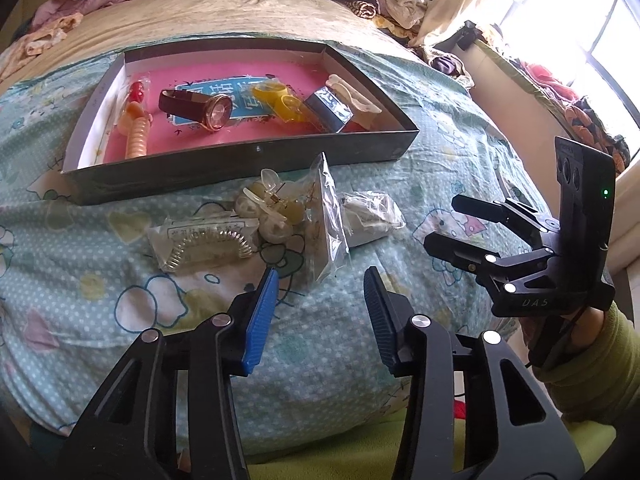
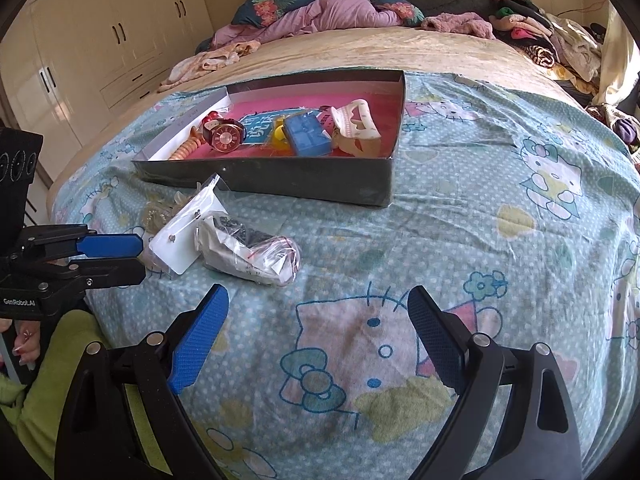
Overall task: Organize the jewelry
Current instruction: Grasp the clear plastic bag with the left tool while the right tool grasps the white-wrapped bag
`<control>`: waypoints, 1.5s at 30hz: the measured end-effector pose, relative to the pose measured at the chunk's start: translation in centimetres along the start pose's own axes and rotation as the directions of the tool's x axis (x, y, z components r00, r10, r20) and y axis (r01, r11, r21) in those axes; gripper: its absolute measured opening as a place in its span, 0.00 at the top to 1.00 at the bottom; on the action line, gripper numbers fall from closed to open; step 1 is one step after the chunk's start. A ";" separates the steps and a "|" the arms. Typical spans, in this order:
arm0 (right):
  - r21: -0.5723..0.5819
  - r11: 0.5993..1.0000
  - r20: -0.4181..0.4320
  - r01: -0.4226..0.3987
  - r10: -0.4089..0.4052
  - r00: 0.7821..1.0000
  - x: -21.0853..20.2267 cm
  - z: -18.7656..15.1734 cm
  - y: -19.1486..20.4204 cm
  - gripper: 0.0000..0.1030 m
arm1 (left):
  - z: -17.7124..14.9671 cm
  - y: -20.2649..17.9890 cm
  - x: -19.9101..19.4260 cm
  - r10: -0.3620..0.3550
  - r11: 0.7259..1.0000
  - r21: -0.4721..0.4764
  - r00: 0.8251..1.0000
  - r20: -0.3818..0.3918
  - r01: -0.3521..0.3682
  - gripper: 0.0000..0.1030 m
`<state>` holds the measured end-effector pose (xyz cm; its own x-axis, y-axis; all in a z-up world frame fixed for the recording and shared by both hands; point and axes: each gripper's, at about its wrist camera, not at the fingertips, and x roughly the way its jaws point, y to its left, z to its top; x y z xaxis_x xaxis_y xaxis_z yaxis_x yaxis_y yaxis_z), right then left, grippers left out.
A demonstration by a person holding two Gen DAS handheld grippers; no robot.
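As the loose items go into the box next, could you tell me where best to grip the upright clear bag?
Probably the bag's raised top edge, coming from above with one pad on each flat face: it stands thin and on edge, so that edge is free.

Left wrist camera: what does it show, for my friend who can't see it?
A shallow box on a cartoon bedsheet holds a wristwatch and trinkets. Small plastic bags lie before it, beyond the open, empty left gripper.
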<state>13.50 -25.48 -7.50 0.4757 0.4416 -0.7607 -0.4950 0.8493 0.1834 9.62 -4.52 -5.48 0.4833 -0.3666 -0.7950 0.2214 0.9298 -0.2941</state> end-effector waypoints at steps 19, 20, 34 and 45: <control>-0.019 0.998 -0.023 -0.055 0.055 0.998 2.5 0.8 1.0 0.12 | 2.2 0.3 1.3 0.015 1.000 0.015 0.999 0.031 -0.016 0.92; -0.023 0.998 -0.024 -0.061 0.061 0.998 2.8 1.0 1.3 0.12 | 2.2 0.4 1.2 0.015 1.000 0.013 0.999 0.036 -0.016 0.92; -0.091 0.994 -0.014 -0.055 0.054 0.998 6.1 2.5 4.8 0.15 | 3.1 1.5 -1.5 0.021 1.000 0.009 0.994 0.108 -0.022 0.92; -0.090 0.994 0.011 -0.067 0.069 0.998 4.9 2.3 4.1 0.31 | 2.9 2.5 -2.3 0.037 0.999 -0.009 0.991 0.126 -0.036 0.92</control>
<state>15.49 -19.18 -9.01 0.4485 0.5019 -0.7396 -0.5893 0.7882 0.1774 11.52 -1.42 -2.81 0.5938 -0.3335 -0.7322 0.1960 0.9426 -0.2704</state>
